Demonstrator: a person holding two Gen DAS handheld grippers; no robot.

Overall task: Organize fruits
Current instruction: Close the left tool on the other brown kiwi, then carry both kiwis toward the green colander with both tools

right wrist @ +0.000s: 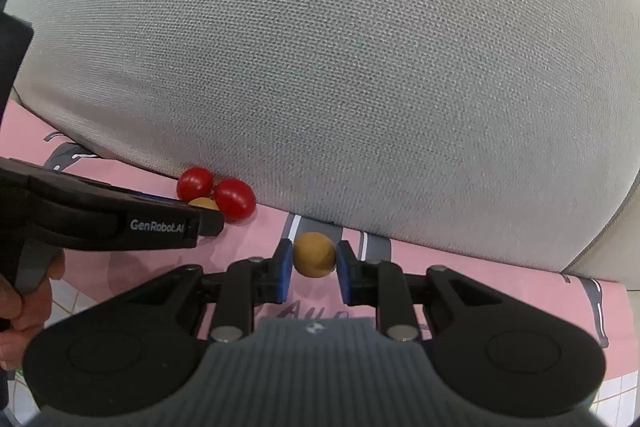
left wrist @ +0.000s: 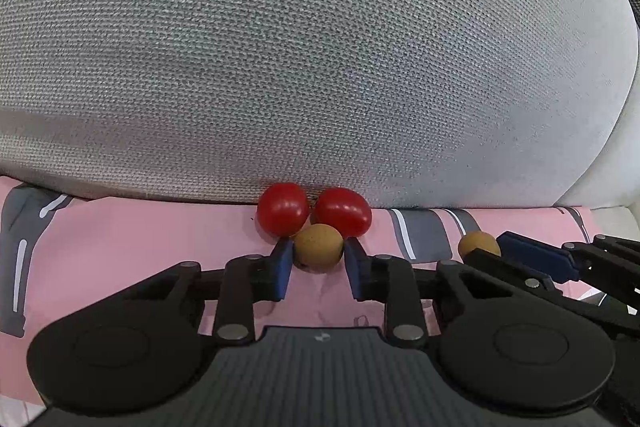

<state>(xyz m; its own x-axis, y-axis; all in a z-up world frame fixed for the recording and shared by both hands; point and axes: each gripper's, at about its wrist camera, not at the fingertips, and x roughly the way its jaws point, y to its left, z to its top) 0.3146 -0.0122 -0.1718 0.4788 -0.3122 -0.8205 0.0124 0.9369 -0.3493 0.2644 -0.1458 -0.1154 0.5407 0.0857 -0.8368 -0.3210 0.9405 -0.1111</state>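
- The left tongs (left wrist: 316, 259) were seen pinching a brown fruit (left wrist: 319, 247) on the pink cloth (left wrist: 120, 239).
- Two red tomatoes (left wrist: 283, 209) were touching it at 12 o'clock, against the grey cushion (left wrist: 320, 47).
- The right tongs (right wrist: 314, 263) were closed around a second brown fruit (right wrist: 314, 254), at 3 o'clock from the first.

two glossy red cherry tomatoes (left wrist: 283, 209) touching, tan round fruit (left wrist: 319, 247) against them, second tan fruit (right wrist: 314, 254) apart
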